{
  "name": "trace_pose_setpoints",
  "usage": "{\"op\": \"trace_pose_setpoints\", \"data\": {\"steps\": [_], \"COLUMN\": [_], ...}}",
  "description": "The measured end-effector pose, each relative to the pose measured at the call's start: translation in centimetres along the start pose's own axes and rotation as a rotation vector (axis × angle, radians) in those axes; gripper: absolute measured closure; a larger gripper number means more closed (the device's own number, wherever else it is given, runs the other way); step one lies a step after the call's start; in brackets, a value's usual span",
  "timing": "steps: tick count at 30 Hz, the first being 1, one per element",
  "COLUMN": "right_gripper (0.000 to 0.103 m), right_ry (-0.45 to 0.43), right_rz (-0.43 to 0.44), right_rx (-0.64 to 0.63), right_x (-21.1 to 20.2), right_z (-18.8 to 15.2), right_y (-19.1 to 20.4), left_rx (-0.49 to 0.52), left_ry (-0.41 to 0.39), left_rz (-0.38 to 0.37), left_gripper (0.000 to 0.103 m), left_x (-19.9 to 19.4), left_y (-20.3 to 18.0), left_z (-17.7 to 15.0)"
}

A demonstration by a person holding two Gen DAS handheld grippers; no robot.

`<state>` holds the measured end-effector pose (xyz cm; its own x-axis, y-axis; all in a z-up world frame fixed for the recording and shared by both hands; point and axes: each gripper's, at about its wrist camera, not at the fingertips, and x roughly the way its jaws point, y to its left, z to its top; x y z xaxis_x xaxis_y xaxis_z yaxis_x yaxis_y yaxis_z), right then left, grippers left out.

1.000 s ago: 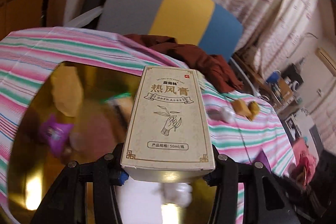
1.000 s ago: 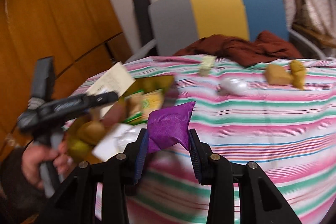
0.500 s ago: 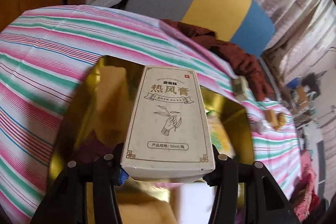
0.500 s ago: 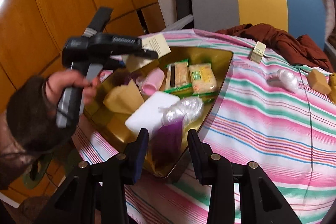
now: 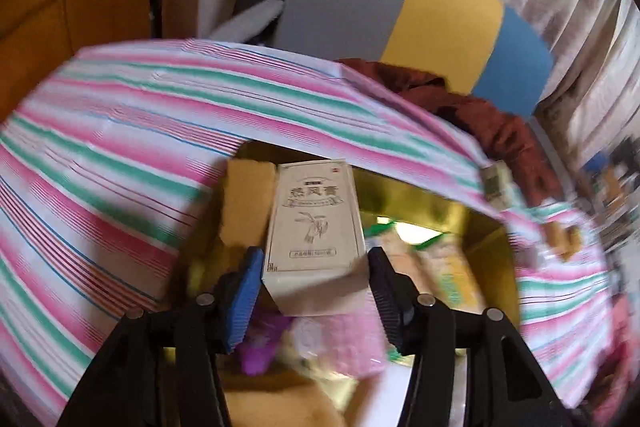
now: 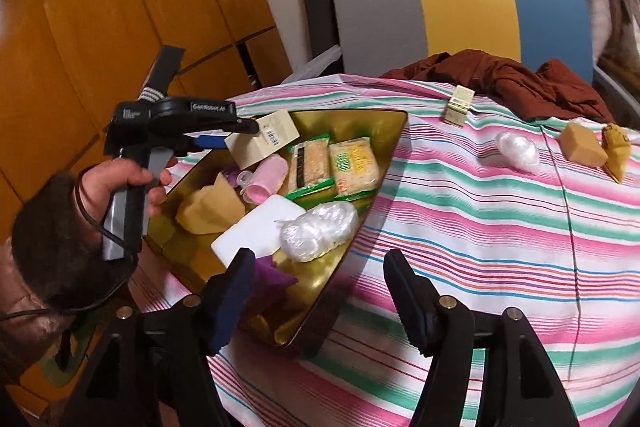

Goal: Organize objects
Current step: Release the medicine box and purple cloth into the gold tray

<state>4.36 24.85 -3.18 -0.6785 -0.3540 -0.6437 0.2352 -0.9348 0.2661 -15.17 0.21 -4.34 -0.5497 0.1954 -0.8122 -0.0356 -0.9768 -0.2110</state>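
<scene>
Both my grippers are over the gold tray, one jaw pair widening and one around the cream box.

My right gripper (image 6: pixel 318 289) has its jaws opening with nothing between them; the purple packet (image 6: pixel 272 277) lies in the near corner of the gold tray (image 6: pixel 356 117), just beside my left-hand pad. My left gripper (image 5: pixel 314 279) has the cream box (image 5: pixel 316 223) between its jaws over the tray; it looks tilted and loose, so I cannot tell whether the pads press on it. Inside the tray I see a white block (image 6: pixel 256 231), a clear plastic bundle (image 6: pixel 318 231), two cracker packs (image 6: pixel 334 167), a pink roll (image 6: pixel 266 177) and a tan wedge (image 6: pixel 210 207). Out on the striped tablecloth (image 6: pixel 480 227) lie a small box (image 6: pixel 459 105), another plastic bundle (image 6: pixel 517 151) and two yellow-brown pieces (image 6: pixel 582 147).
</scene>
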Motion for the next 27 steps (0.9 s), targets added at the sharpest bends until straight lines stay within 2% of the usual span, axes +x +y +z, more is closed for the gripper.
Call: {"op": "trace_pose_setpoints", "data": {"steps": [3,6,8,12,17,19,22,24,26,27], "right_gripper": [0.036,0.036,0.036,0.036,0.036,0.035,0.035,0.035,0.032,0.031], "right_ry": [-0.004,-0.012,-0.016,-0.019,-0.026,-0.026,-0.027,-0.032,-0.040,-0.045], "right_rz": [-0.007,-0.011,-0.010,-0.011,-0.016,-0.015,-0.022,-0.024,-0.035,-0.042], "right_rx": [0.003,0.006,0.015,0.024,0.053,0.069,0.093,0.105,0.121,0.133], "right_x": [-0.1,-0.4,-0.6,-0.7,-0.6,-0.5,-0.5,-0.6,-0.8,-1.0], "right_z": [0.1,0.0,-0.1,-0.1,-0.1,-0.1,-0.2,-0.2,-0.3,-0.3], "right_y": [-0.2,-0.3,-0.4,-0.7,-1.4,-1.8,-2.3,-2.7,-3.1,-3.4], "left_rx": [0.012,0.129,0.168,0.107,-0.001,-0.013,-0.005,0.001,0.010,0.017], "left_ry": [0.014,0.075,0.111,0.080,0.006,-0.045,-0.080,-0.096,-0.104,-0.107], "left_rz": [0.048,0.095,0.060,0.010,0.012,0.020,0.014,-0.004,-0.037,-0.052], "left_gripper": [0.049,0.049,0.050,0.050,0.049,0.048,0.047,0.041,0.028,0.027], "left_x": [0.9,2.4,2.9,1.5,-1.1,-2.6,-3.6,-4.1,-4.9,-5.0], "left_y": [-0.1,-1.8,-2.3,-1.8,-1.1,-1.4,-1.9,-2.5,-3.0,-3.5], "left_z": [0.6,-0.4,-1.7,-2.6,-2.9,-3.2,-3.1,-3.2,-3.8,-4.0]}}
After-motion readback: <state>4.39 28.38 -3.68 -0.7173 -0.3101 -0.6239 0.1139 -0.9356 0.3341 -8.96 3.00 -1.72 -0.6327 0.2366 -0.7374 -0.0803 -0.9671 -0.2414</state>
